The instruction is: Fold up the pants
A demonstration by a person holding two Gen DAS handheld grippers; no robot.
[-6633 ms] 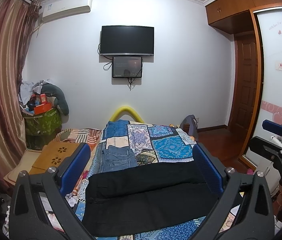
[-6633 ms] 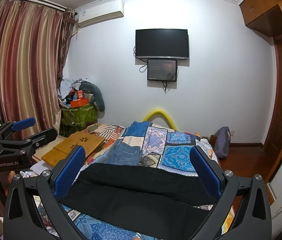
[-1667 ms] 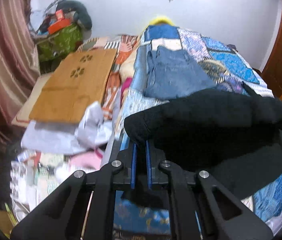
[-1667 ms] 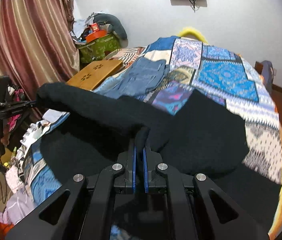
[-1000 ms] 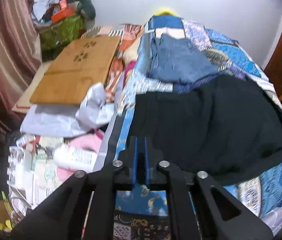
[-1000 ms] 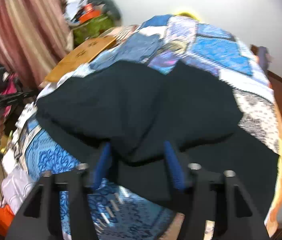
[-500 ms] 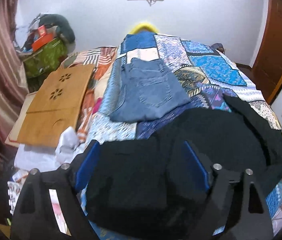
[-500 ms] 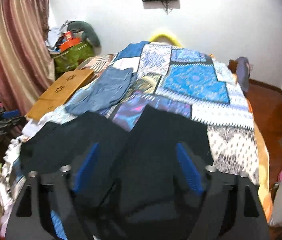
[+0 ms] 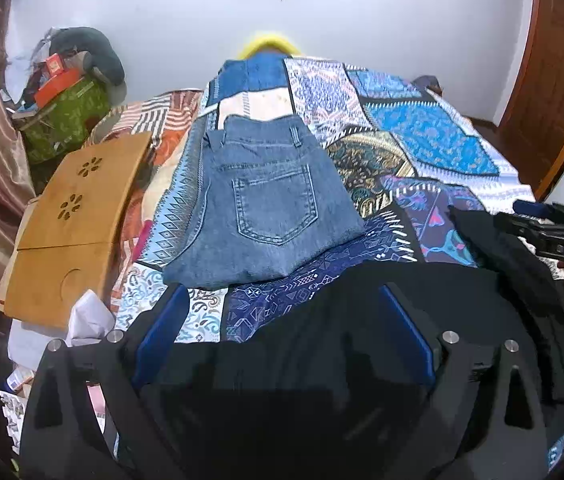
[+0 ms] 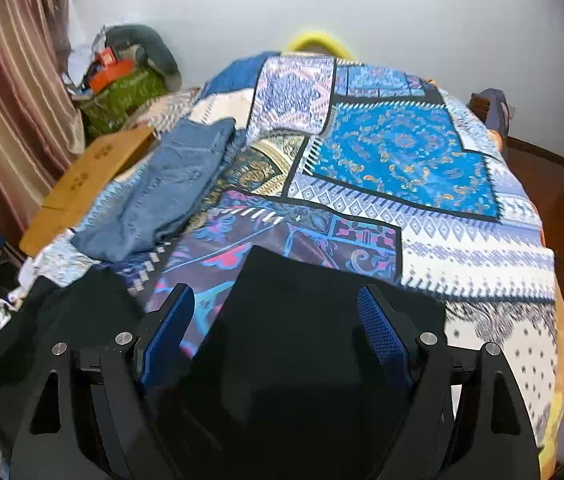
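The black pants point(image 9: 322, 344) lie spread across the near end of the bed, on the patchwork quilt point(image 9: 422, 136). They also show in the right wrist view point(image 10: 306, 320), with one folded edge pointing up the bed. My left gripper point(image 9: 282, 304) is open and empty just above the left part of the pants. My right gripper point(image 10: 275, 308) is open and empty above the right part. The other gripper's body point(image 9: 554, 236) shows at the right edge of the left wrist view.
Folded blue jeans point(image 9: 265, 200) lie on the quilt beyond the black pants, also in the right wrist view point(image 10: 169, 188). A wooden lap table point(image 9: 69, 216) and clutter sit left of the bed. A wooden door point(image 9: 554, 72) stands at right.
Both grippers were shut on the pants and carried a fold across. They have let go, opened and pulled back; the pants now lie flat on the bed.
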